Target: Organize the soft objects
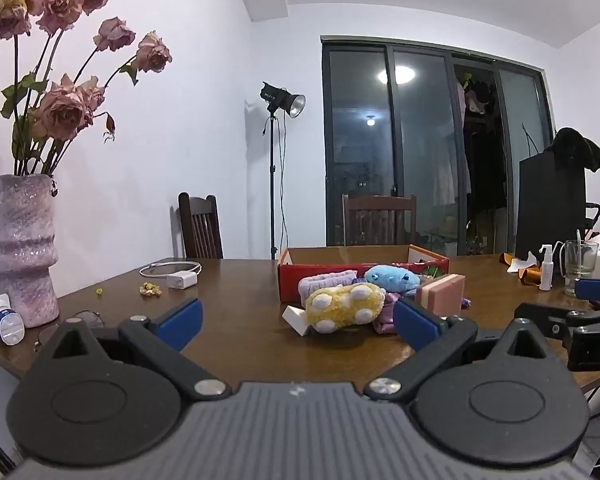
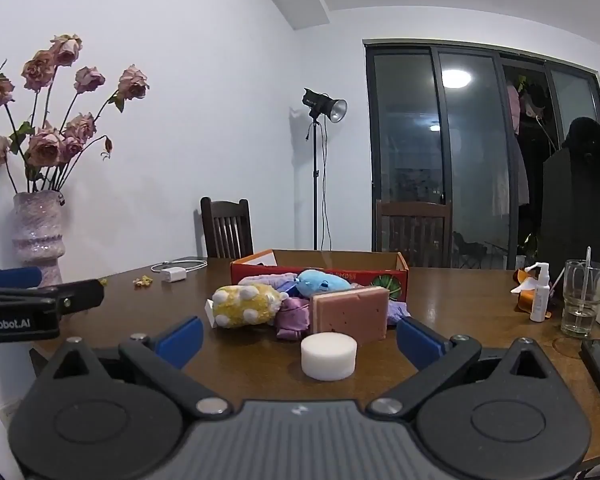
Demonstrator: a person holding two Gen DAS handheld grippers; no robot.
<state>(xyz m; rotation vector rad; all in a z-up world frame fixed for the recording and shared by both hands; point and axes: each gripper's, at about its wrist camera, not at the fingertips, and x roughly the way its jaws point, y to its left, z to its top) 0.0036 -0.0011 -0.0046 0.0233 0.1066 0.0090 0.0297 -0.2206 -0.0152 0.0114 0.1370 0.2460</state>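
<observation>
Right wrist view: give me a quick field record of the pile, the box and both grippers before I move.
left gripper: open, empty
right gripper: open, empty
white foam disc: on table, between right gripper's open fingers, untouched
pink sponge block: upright, behind disc
yellow plush: left in the pile
blue plush: back of pile, by box
red cardboard box: behind pile, open top

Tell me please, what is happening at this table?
A person holds two tools over a wooden table; both are open and hold nothing. The left tool faces a yellow plush, and the right tool faces a white round sponge. Behind them lies a pile of soft things: a blue plush, a pink sponge and purple cloth. They sit in front of a red box. Nothing from the pile has been picked up yet.
</observation>
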